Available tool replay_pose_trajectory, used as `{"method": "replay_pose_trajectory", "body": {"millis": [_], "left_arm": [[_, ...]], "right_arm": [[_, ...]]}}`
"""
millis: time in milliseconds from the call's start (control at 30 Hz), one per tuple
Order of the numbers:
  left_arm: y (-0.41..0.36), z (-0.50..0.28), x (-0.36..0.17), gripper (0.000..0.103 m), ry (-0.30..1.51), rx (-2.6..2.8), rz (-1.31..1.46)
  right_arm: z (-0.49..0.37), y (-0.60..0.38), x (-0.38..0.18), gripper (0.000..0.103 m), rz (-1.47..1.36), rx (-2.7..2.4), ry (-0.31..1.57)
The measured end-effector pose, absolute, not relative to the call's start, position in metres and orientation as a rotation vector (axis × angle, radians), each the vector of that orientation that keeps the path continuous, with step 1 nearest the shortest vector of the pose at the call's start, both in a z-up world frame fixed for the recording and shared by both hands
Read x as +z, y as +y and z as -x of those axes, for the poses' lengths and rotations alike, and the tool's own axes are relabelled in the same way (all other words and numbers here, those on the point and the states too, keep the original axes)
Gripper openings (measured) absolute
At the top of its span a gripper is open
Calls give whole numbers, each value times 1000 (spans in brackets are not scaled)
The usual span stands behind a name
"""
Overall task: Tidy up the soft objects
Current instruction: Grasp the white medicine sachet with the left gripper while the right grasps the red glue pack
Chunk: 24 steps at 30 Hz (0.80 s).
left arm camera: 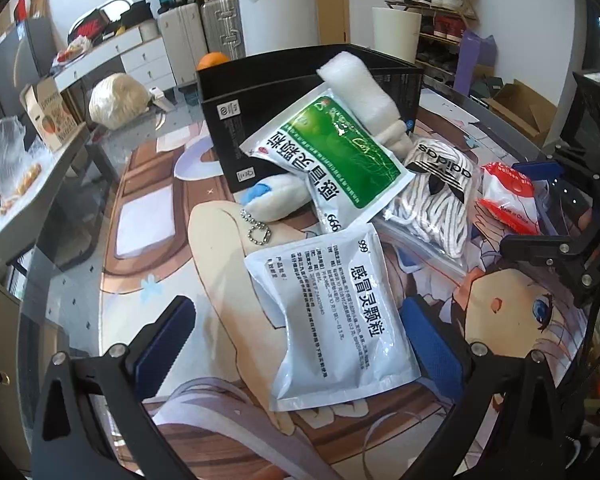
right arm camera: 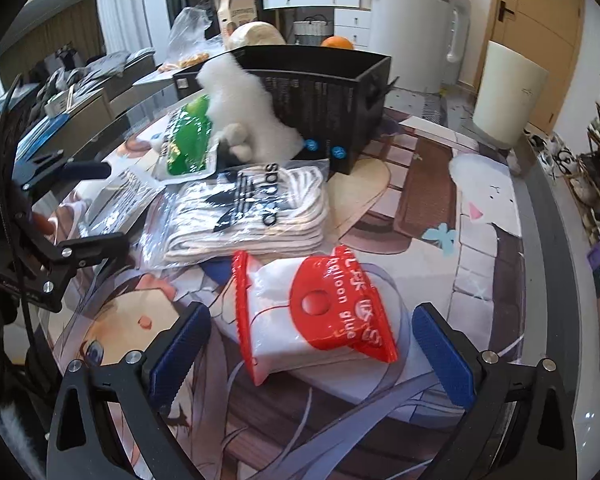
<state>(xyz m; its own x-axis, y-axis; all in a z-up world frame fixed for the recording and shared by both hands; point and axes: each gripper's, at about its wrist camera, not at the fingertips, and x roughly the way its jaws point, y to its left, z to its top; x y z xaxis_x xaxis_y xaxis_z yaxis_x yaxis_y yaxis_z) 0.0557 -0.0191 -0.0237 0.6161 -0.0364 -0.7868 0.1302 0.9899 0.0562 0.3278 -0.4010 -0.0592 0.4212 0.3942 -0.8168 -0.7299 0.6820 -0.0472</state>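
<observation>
Fingers spread wide on both: left gripper straddles a white sachet, right gripper straddles the red-and-white glue packet on the bench.

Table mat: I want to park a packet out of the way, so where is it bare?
Bare mat lies right of the black box and the red glue packet. More lies left of the white medicine pouch and keychain plush. Crowded between: green pouch, sock pack.
</observation>
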Motion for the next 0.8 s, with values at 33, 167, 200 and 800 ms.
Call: {"method": "replay_pose_trajectory", "body": {"millis": [33, 167, 200, 800], "left_arm": [[-18, -56, -24, 103, 905, -96, -106], [-19, -56, -25, 103, 903, -90, -106], [-19, -56, -25, 102, 902, -92, -105], [-23, -46, -19, 39, 855, -188, -101]], "right_arm": [[-329, -402, -59, 102, 426, 726, 883], [-333, -402, -59, 95, 409, 717, 875], [-332, -401, -58, 90, 410, 718, 870], [-322, -399, -52, 62, 427, 764, 829]]}}
